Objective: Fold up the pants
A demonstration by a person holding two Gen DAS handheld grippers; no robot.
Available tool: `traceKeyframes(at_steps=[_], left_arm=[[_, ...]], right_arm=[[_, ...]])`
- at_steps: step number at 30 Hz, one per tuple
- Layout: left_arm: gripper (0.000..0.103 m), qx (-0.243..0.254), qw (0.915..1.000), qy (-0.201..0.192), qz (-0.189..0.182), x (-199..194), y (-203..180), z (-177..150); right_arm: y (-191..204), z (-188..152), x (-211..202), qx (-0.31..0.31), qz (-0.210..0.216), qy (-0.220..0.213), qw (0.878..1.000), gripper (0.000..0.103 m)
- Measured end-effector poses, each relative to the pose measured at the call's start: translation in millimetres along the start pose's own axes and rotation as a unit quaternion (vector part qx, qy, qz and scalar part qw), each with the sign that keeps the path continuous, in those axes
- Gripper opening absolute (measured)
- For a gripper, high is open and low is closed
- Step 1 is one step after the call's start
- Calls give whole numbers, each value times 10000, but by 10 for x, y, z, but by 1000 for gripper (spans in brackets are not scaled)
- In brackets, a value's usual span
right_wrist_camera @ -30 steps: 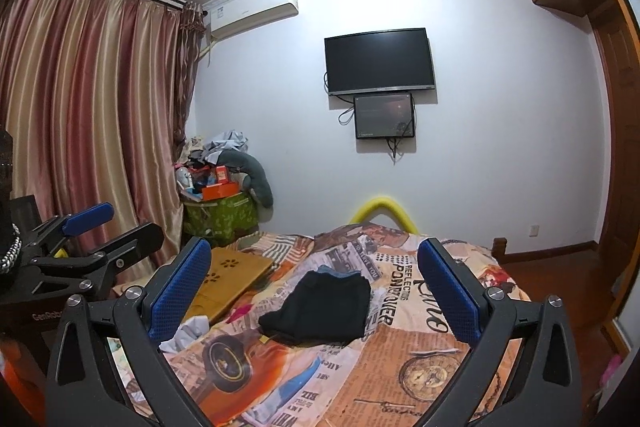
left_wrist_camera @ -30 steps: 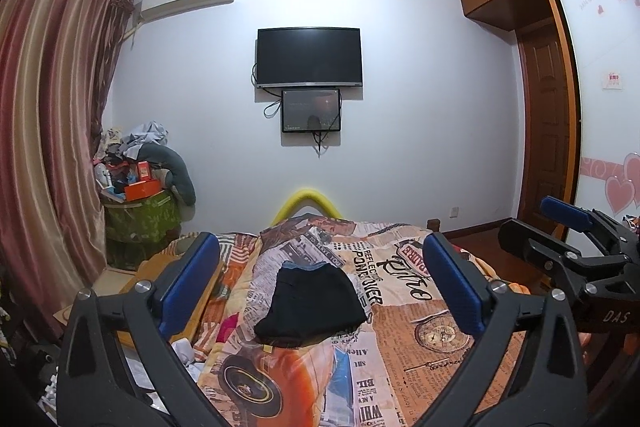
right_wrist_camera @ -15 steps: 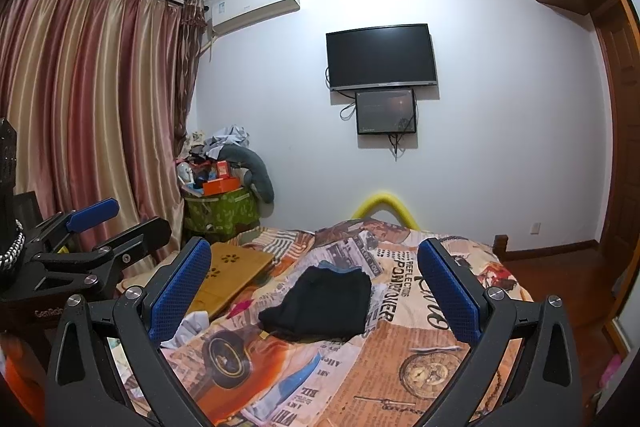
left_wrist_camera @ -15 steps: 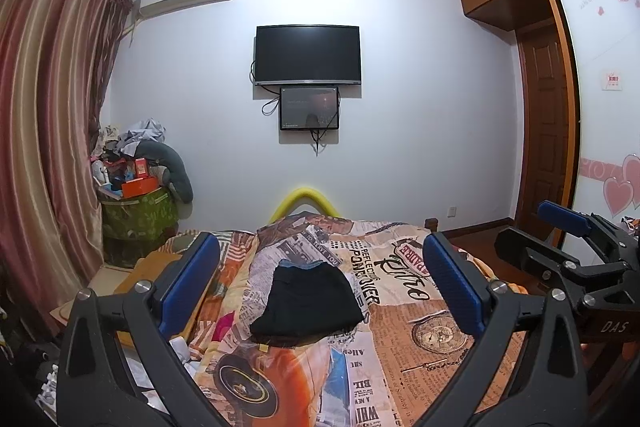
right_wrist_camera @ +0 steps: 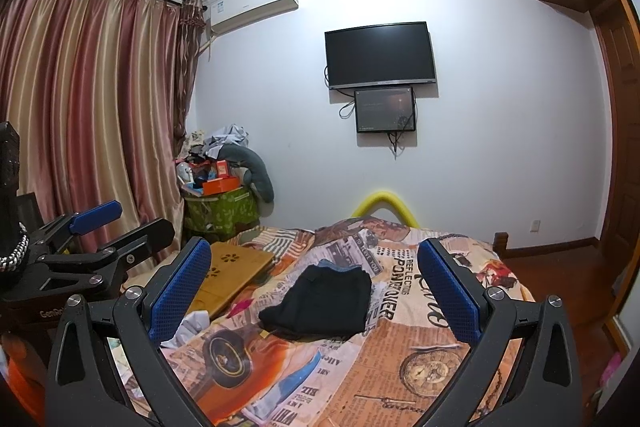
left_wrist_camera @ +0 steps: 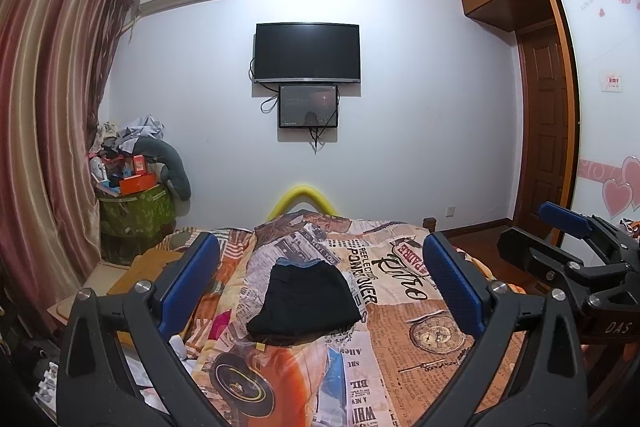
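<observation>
The black pants lie folded in a compact rectangle on the bed's newspaper-print cover, with a blue waistband edge at the far side. They also show in the right wrist view. My left gripper is open and empty, held well back from and above the pants. My right gripper is open and empty, likewise held back. The right gripper shows at the right of the left wrist view; the left gripper shows at the left of the right wrist view.
A wooden lap tray lies on the bed's left side. A green bin piled with clutter stands by the curtains. A TV hangs on the far wall. A wooden door is at right.
Both grippers have tilted up and drawn back slightly; the pants and bed sit a little lower in both views. The pants have not moved on the bed.
</observation>
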State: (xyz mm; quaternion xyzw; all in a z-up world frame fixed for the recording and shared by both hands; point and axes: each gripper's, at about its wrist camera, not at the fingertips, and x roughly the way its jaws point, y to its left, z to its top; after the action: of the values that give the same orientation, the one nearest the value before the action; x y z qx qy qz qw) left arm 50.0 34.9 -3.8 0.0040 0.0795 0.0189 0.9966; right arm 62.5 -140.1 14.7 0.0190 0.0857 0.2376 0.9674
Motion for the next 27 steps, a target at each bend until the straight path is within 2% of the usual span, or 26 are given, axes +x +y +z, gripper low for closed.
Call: traceKeyframes(at_steps=[27], left_arm=[[103, -146, 9997, 94, -152, 47, 15, -6]], right_arm=[[2, -12, 2, 2, 2, 19, 10000, 103]])
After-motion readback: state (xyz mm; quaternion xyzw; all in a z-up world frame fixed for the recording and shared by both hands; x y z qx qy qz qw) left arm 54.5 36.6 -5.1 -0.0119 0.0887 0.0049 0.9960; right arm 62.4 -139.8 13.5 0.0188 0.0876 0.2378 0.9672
